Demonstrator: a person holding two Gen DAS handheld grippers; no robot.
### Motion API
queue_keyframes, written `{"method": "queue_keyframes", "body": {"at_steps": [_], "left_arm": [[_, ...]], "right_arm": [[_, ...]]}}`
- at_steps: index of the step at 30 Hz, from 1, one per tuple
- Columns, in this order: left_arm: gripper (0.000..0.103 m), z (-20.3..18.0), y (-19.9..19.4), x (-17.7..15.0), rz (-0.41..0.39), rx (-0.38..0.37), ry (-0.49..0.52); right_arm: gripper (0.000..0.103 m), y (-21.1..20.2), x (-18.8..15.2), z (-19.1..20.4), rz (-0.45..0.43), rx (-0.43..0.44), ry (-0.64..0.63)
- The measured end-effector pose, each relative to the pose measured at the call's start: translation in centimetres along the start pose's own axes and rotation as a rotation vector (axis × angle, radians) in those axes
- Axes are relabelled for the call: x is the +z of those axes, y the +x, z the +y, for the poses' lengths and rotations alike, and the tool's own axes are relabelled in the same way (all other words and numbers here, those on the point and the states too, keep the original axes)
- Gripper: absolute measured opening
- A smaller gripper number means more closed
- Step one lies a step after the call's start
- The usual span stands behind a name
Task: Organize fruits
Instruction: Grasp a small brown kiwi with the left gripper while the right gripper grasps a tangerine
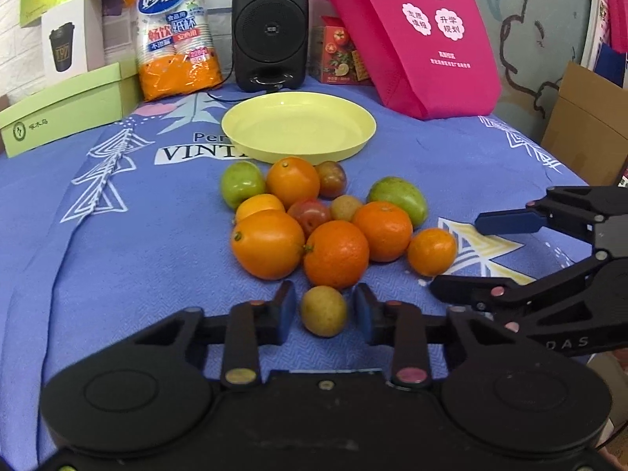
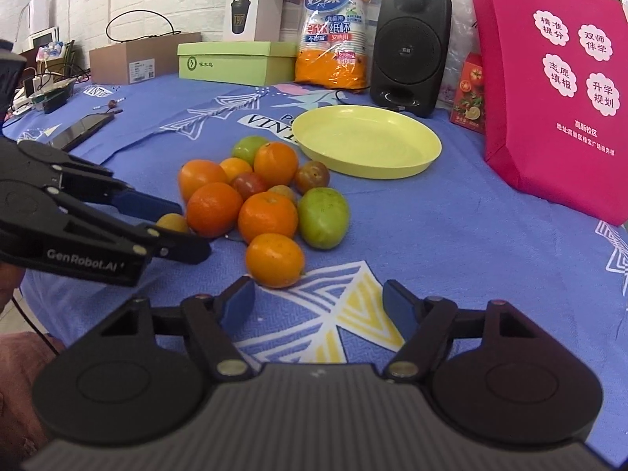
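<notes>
A pile of fruit lies on the blue cloth: several oranges (image 1: pixel 336 253), green fruits (image 1: pixel 398 198), reddish plums (image 1: pixel 310 215) and small yellow-brown fruits. An empty yellow plate (image 1: pixel 298 125) sits just behind the pile; it also shows in the right wrist view (image 2: pixel 367 145). My left gripper (image 1: pixel 324 306) is open, its jaws on either side of a small yellow-brown fruit (image 1: pixel 324 311) at the pile's near edge, with small gaps. My right gripper (image 2: pixel 318 300) is open and empty, just in front of a small orange (image 2: pixel 274 260). It shows in the left wrist view (image 1: pixel 463 255).
A black speaker (image 1: pixel 270 25), an orange bag of paper cups (image 1: pixel 176 35), a pink tote bag (image 1: pixel 412 35), a red carton (image 1: pixel 339 57) and green boxes (image 1: pixel 66 115) line the back. A phone (image 2: pixel 80 130) lies on the cloth at the left.
</notes>
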State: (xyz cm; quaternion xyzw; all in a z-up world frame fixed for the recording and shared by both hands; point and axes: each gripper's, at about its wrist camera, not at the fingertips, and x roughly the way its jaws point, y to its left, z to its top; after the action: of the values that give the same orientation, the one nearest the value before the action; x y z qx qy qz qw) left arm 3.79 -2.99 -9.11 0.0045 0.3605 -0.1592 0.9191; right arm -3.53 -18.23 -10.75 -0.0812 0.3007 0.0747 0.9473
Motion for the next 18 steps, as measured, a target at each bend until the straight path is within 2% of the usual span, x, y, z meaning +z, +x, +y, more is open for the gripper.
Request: {"method": "queue_keyframes", "body": {"at_steps": [1, 9, 12, 14, 18], "left_arm": [[0.025, 0.0, 0.0, 0.1, 0.003, -0.001, 0.006], [0.025, 0.8, -0.9, -0.3, 0.017, -0.018, -0.024], [0.025, 0.9, -1.2, -0.5, 0.016, -0.020, -0.023], [0.025, 0.9, -1.4, -0.7, 0.015, -0.023, -0.025], [0.025, 1.1, -1.8, -0.7, 0.007, -0.029, -0.030]], "right_arm": [[0.072, 0.1, 0.1, 0.1, 0.000, 0.004, -0.002], [0.062, 1.3, 0.9, 1.2, 0.002, 0.047, -0.005], [0.051, 1.6, 1.1, 1.4, 0.000, 0.064, 0.002], [0.039, 1.6, 1.2, 1.5, 0.000, 0.083, 0.008], [0.033, 1.5, 1.4, 1.7, 0.003, 0.085, 0.006]]}}
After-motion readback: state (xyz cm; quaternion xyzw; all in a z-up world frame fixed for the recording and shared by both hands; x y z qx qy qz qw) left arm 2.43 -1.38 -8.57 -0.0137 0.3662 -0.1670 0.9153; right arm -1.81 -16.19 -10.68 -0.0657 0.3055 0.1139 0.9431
